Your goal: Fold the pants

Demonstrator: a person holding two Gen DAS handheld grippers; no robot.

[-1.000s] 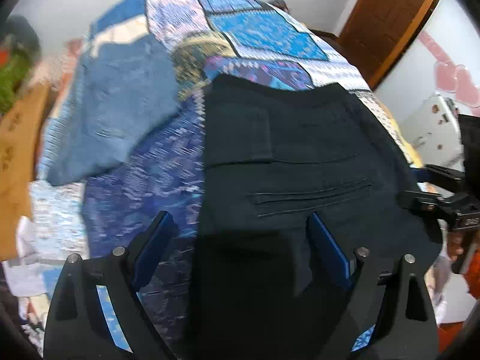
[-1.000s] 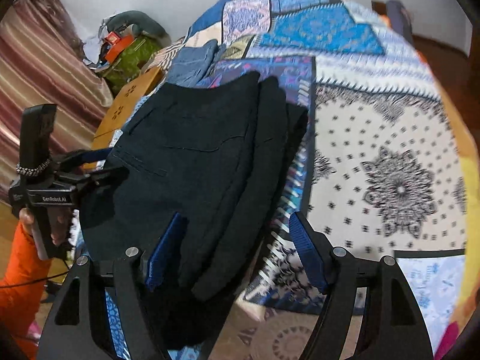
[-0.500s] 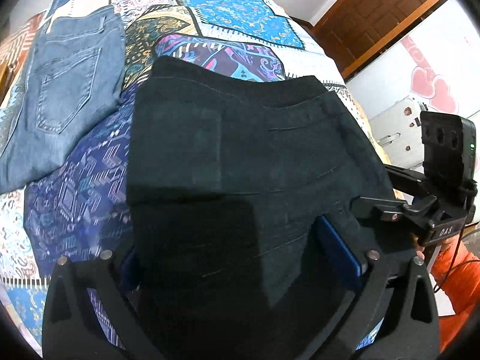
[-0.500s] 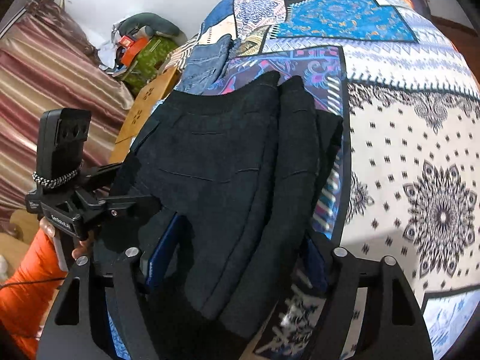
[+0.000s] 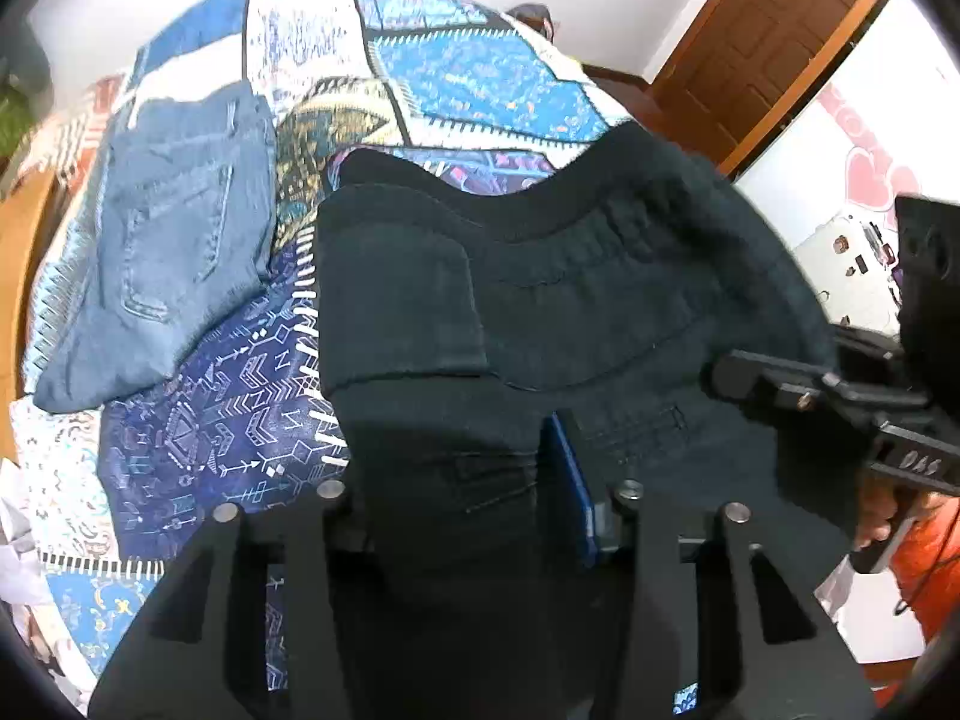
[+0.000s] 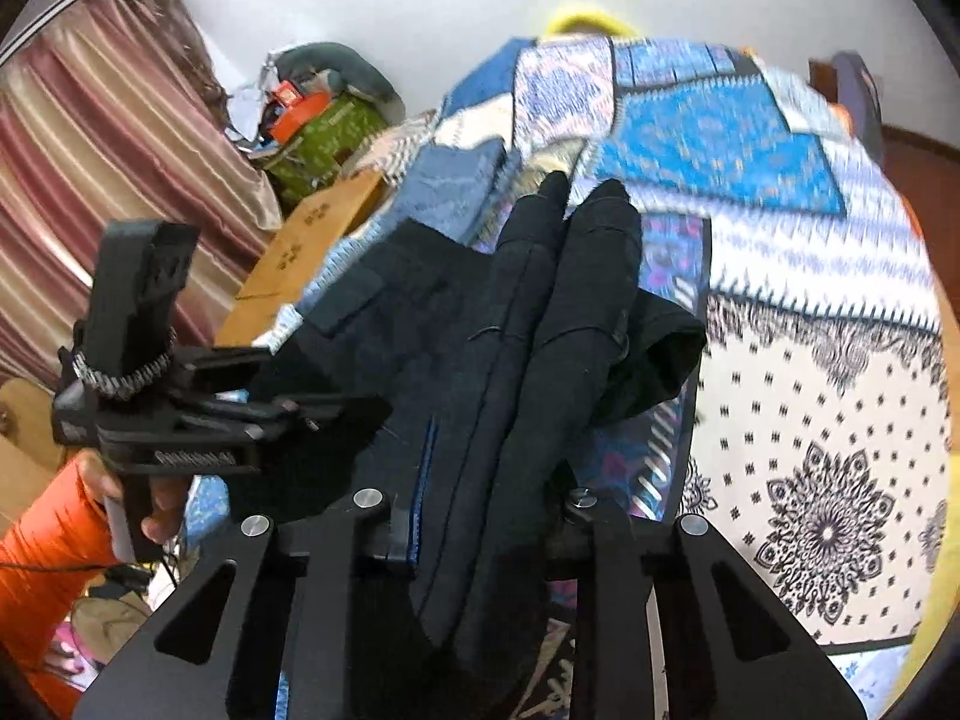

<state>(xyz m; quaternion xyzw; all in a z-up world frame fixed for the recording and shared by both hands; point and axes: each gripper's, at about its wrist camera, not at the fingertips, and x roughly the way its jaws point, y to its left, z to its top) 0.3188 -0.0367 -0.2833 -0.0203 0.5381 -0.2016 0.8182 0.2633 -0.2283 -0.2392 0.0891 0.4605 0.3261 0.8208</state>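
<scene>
Black pants lie folded on the patchwork quilt, their near end lifted and arching up. My left gripper is closing its jaws on the near left part; fabric is bunched against the blue pad, and the other finger is hidden under cloth. My right gripper is also closing, with thick folds of the black pants pinched between its jaws beside a blue pad. Each wrist view shows the other gripper at the pants' side: the right gripper and the left gripper.
Folded blue jeans lie on the quilt left of the black pants. A wooden door stands at the far right. A cardboard box, a green bag and a curtain flank the bed's left side. An orange sleeve shows.
Both grippers went from wide open around the near end of the black pants to pinching it. That end has risen off the quilt and now bunches and arches.
</scene>
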